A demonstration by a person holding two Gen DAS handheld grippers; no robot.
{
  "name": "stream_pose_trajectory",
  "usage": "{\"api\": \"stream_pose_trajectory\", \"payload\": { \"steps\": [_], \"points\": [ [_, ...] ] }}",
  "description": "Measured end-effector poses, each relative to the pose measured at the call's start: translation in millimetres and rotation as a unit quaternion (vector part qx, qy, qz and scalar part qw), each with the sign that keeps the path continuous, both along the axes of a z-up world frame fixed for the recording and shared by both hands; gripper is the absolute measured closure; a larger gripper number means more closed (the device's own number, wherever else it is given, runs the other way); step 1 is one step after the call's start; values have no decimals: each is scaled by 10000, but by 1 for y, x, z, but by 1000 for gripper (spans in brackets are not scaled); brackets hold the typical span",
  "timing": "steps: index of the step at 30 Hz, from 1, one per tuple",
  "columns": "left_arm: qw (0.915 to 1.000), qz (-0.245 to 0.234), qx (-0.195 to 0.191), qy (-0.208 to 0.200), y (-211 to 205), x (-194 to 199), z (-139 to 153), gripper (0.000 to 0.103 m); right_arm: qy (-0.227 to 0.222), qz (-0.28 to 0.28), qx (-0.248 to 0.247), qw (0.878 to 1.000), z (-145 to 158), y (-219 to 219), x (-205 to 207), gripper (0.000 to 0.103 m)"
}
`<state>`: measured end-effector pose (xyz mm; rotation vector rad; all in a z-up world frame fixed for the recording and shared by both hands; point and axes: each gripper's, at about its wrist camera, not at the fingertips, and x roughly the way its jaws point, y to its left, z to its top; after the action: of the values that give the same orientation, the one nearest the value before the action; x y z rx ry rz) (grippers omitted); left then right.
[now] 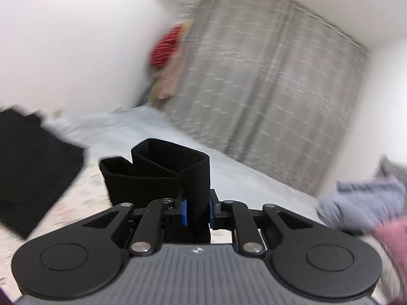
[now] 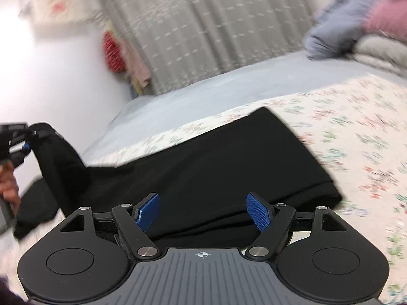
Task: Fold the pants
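Pants [image 2: 203,162] spread across the bed [image 2: 356,132], one end raised at far left in the left tongs [image 1: 198,212], right tongs [image 2: 203,211] above their near edge, folded laundry pile [image 2: 356,30] at the bed's far right, curtain [image 2: 203,25] behind.

Black pants [image 2: 216,162], plain dark fabric, lying flat and long across the floral bedspread [image 2: 356,132]. One end [image 1: 162,175] raised off the bed, bunched into layered folds; the rest spread smooth.
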<state>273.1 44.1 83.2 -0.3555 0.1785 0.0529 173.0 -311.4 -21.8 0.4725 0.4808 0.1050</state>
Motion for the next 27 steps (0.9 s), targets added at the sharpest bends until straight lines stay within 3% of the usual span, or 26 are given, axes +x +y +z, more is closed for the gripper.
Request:
{"api": "stream_pose_trajectory", "payload": {
  "steps": [4,8,11,13,15,17,20,24,27],
  "points": [
    [9953,-660,698,-161,-85,5,0,82,-20,-302,482,9984,-2,-38,-4,26],
    [9805,-1377,1369,-317,-174,12,-20,82,27,-658,682,9955,-9,-69,-9,26],
    [9629,-2024,1778,-179,-235,15,-48,86,75,-918,968,9910,-18,-93,-15,26],
    [9469,-2426,2093,247,-268,22,-80,86,123,-1058,1054,9887,-24,-104,-16,25],
    [9264,-2833,2354,784,-290,23,-110,83,171,-1134,1158,9866,-30,-113,-18,24],
    [9168,-3037,2430,903,-292,15,-123,77,252,-1244,1236,9842,-36,-117,-17,27],
    [9210,-3137,2133,883,-270,4,-114,71,205,-1167,1324,9841,-38,-122,-16,27],
    [9438,-2869,1311,983,-221,9,-91,64,74,-987,1211,9877,-29,-117,-5,27],
    [9598,-2385,990,1103,-184,16,-89,64,113,-700,1112,9913,-18,-109,15,27]
  ]
}}
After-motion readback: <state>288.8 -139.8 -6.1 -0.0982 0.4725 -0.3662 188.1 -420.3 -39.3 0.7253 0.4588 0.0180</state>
